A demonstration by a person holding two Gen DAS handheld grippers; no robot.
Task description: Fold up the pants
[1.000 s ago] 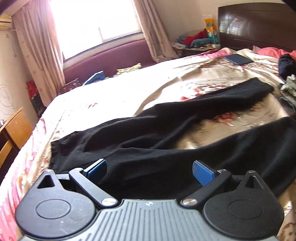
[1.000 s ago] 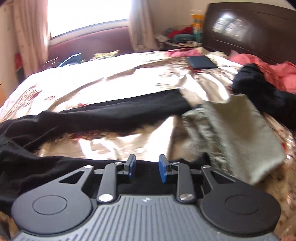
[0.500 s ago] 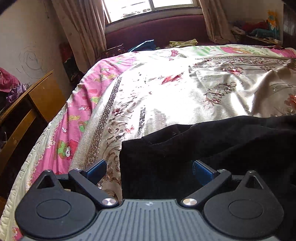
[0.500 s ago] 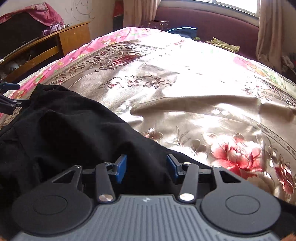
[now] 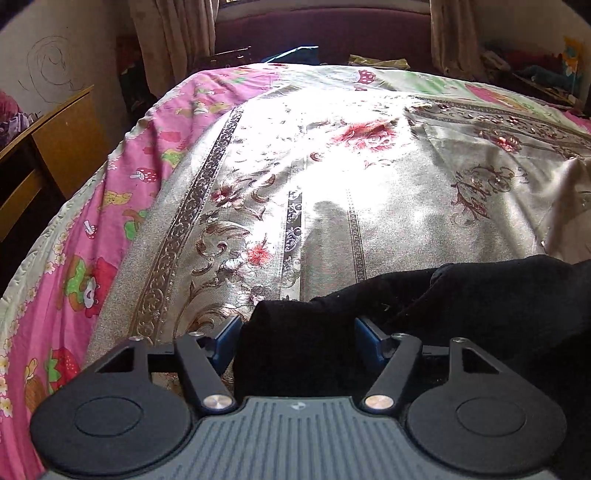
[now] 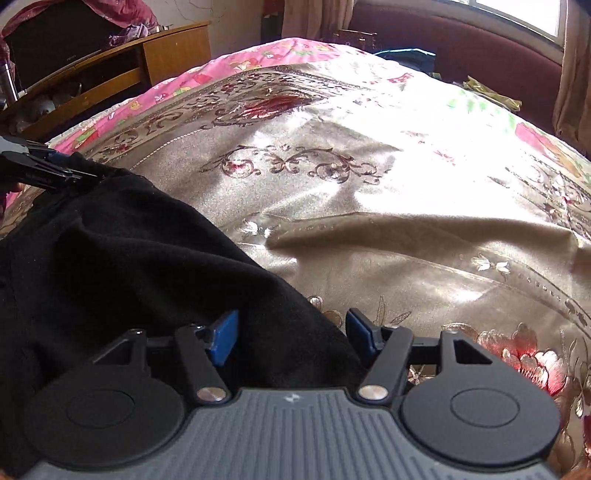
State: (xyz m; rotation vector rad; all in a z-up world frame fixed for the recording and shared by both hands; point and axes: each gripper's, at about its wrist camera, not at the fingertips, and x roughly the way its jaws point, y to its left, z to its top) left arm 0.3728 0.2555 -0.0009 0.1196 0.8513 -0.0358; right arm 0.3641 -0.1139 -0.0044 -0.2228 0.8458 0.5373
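Observation:
Black pants (image 5: 461, 306) lie on a shiny gold floral bedspread (image 5: 332, 192). In the left wrist view a corner of the pants sits between the blue pads of my left gripper (image 5: 297, 338), whose jaws stand wide apart. In the right wrist view the pants (image 6: 122, 266) spread to the left, and their edge lies between the pads of my right gripper (image 6: 291, 334), also wide apart. The left gripper (image 6: 44, 170) shows at the far left edge of that view, at the pants' other corner.
A pink cartoon-print sheet (image 5: 92, 229) borders the bedspread on the left. A wooden desk (image 5: 48, 147) stands beside the bed; it also shows in the right wrist view (image 6: 110, 66). A dark red sofa (image 5: 321, 33) and curtains stand beyond the bed.
Both grippers have swung from the legs toward the left end of the pants. The right jaws have opened wider. The left jaws have narrowed around the pants' corner.

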